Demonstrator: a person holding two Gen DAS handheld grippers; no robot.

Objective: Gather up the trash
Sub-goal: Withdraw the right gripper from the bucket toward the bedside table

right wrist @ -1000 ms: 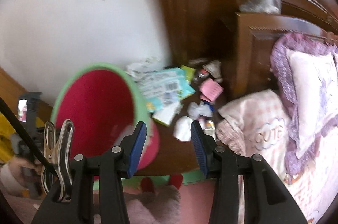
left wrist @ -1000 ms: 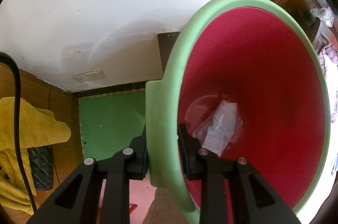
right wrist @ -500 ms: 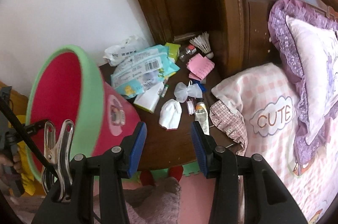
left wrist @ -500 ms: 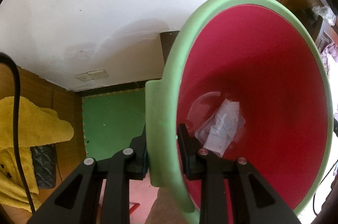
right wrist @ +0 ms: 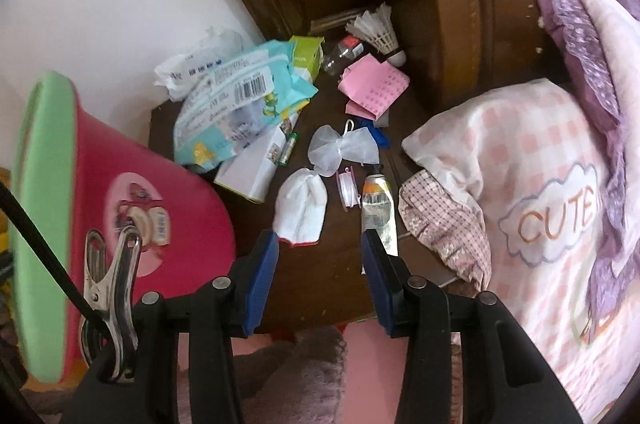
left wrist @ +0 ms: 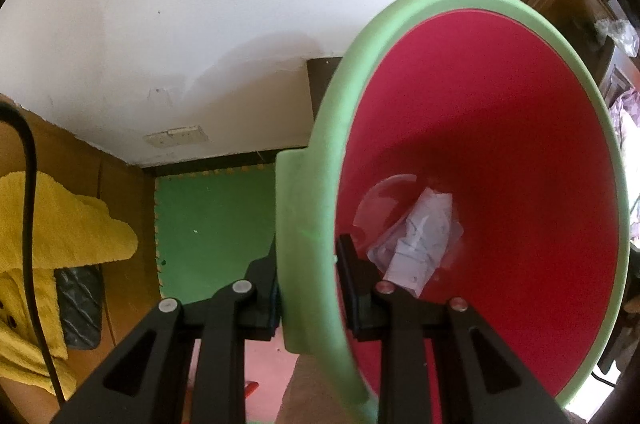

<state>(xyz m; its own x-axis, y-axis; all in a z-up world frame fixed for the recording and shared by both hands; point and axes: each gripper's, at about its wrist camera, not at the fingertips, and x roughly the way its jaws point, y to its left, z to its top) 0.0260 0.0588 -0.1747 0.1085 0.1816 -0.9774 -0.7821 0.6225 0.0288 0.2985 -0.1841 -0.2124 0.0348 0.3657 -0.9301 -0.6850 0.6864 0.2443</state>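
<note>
**A:** Holding the trash bin (left wrist: pixel 480 160) by its green rim, your left gripper (left wrist: pixel 308 288) has not budged over the last second: its jaws are squeezed tight on the rim, one pad outside, one inside. At the bottom of the red interior lies a crumpled clear wrapper (left wrist: pixel 416 240), about five o'clock from the bin's centre.

**B:** And your right gripper (right wrist: pixel 320 256)?

**A:** It has dropped toward the dark wooden nightstand (right wrist: pixel 328 288) since a second ago, so the clutter now fills its view. Its blue pads stand roughly half open with nothing between them. That suggests you are lining up the next pick. The folded white cloth (right wrist: pixel 300 208) sits just ahead at eleven o'clock, the squeezed tube (right wrist: pixel 378 212) at one o'clock.

**B:** Where is the bin from that side?

**A:** At nine o'clock, tilted with its mouth facing away from the nightstand.

**B:** Any writing?

**A:** The pillow (right wrist: pixel 520 184) at three o'clock reads "CUTE". The blue wipes pack (right wrist: pixel 240 104) at eleven o'clock shows a barcode; its print is too small to read. The bin's round sticker is blurred.
</note>
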